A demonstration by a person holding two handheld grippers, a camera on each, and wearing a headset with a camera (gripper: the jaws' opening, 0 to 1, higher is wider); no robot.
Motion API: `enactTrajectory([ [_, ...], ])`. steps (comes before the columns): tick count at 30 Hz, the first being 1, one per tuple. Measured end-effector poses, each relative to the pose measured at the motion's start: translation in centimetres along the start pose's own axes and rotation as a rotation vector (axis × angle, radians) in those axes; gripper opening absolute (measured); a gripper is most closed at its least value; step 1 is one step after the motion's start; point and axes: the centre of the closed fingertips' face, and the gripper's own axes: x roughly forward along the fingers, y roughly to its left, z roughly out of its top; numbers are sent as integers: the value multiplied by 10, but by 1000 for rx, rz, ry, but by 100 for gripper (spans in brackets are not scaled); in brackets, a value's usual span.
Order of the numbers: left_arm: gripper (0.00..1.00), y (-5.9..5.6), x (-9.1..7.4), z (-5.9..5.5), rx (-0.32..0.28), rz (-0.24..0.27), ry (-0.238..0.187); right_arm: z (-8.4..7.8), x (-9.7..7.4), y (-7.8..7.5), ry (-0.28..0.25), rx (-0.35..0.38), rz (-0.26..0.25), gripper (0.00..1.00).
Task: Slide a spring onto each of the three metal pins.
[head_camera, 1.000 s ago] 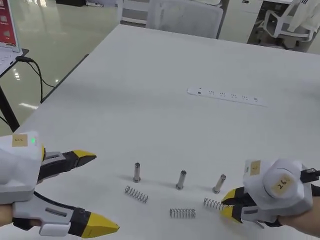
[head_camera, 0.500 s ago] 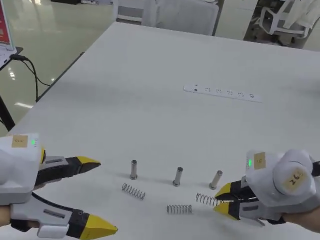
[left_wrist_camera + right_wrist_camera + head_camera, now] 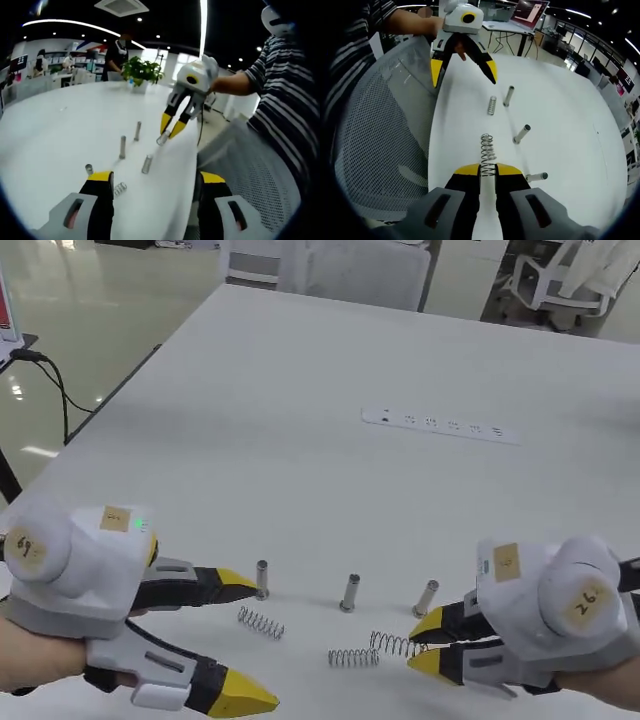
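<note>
The white desk (image 3: 300,390) stretches away from me into an open office, with a power strip (image 3: 440,427) lying well beyond both tongs. By my reading the task has barely started. All three pins stand bare in a row between my two tools: the left pin (image 3: 262,578) just off the upper tip of my left tongs (image 3: 245,643), the middle pin (image 3: 350,592) between the tools, and the right pin (image 3: 425,597) just beyond the tips of my right tongs (image 3: 422,642). The right tongs are nearly closed and pinch one end of the held spring (image 3: 487,147), which pokes out ahead of the tips in the right gripper view, near the right pin but not yet on it. The left tongs are spread wide and carry nothing. A second spring (image 3: 353,657) lies flat on the desk just beside the held one, on the side towards the left tongs. A third spring (image 3: 260,621) lies near the left tongs, just short of the left pin. So one spring is picked up, none is seated, and all three slides are left to do.
</note>
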Motion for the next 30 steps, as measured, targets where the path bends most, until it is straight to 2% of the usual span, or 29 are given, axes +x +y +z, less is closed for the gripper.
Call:
enactTrajectory([
  [6, 61, -3, 15, 7, 20, -21, -7, 9, 3, 7, -6, -23, 17, 8],
  [9, 57, -7, 25, 13, 34, -43, -14, 11, 4, 9, -6, -37, 24, 8],
  [15, 48, -9, 42, 18, 60, -65, -16, 18, 1, 11, -19, -50, 29, 8],
  [18, 42, -11, 50, 22, 55, -67, -36, 19, 1, 13, -23, -52, 33, 8],
  [21, 38, -18, 55, 24, 70, -84, -40, 18, 1, 14, -23, -50, 35, 8],
  [30, 25, -22, 62, 26, 83, -114, -55, 22, -3, 15, -39, -58, 36, 8],
])
